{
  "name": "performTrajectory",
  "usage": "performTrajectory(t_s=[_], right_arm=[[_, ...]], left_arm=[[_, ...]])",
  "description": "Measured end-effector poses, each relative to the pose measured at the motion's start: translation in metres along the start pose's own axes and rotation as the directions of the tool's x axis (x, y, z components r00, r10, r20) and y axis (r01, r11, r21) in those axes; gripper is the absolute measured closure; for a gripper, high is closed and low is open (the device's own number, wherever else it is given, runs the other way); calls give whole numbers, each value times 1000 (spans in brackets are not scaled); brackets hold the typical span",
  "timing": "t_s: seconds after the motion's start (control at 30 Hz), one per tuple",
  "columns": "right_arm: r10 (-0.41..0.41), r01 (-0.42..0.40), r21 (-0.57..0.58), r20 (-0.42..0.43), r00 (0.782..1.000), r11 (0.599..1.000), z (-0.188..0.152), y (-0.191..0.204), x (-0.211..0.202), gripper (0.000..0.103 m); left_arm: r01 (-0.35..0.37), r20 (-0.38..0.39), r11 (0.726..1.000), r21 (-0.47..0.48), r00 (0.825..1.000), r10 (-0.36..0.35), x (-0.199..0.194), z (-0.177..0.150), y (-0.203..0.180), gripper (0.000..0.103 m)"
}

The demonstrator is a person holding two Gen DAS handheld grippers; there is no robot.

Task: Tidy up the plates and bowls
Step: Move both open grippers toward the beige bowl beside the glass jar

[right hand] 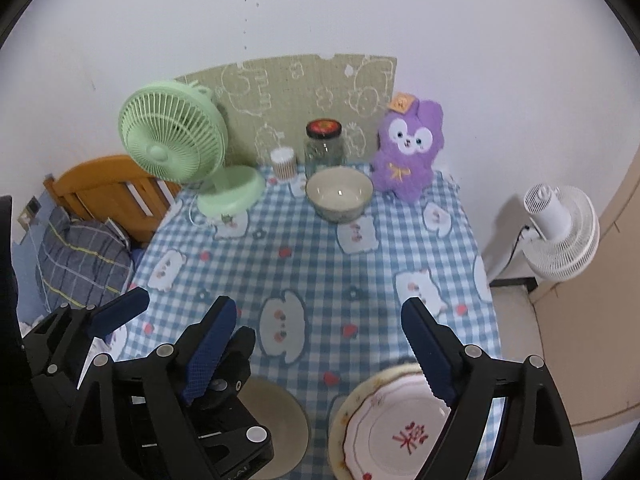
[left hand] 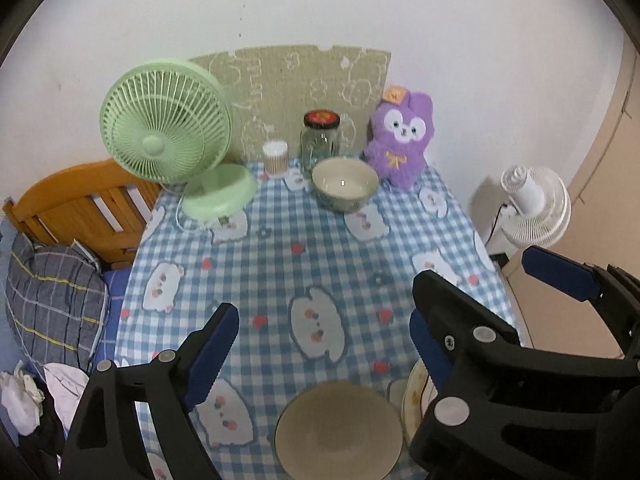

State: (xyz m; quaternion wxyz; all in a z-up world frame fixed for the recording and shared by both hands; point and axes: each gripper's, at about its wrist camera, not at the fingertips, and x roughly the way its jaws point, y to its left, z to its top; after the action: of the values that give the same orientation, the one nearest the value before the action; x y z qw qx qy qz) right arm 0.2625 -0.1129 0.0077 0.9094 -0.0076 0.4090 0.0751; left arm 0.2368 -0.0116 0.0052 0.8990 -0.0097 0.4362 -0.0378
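While both stand wide and empty, left tool (left hand: pixel 320 344) above bowl (left hand: pixel 338 430), right tool (right hand: pixel 324 350) above plate (right hand: pixel 394 428).

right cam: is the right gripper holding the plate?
No. The right gripper stands open above the patterned plate, its blue pads clear of the rim.

We can read one sign only: a red Chinese-style character painted at the centre of the white plate (right hand: pixel 400 428), which lies just below and between the right tongs (right hand: pixel 320 356). We cannot make out which character it is.
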Motion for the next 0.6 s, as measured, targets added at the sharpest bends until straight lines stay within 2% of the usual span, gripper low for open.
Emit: performTrajectory(t_s=[0.33,0.6], right_arm=[[48,-48,-8,21,999,999,40,-20,8,16],[70,-69,-38,25,997,997,75,-29,33,16]], left_arm=[[-42,49,998,-49,998,44,7,39,-12,14],[-67,58,995,-79,996,71,28,68,-14,14]])
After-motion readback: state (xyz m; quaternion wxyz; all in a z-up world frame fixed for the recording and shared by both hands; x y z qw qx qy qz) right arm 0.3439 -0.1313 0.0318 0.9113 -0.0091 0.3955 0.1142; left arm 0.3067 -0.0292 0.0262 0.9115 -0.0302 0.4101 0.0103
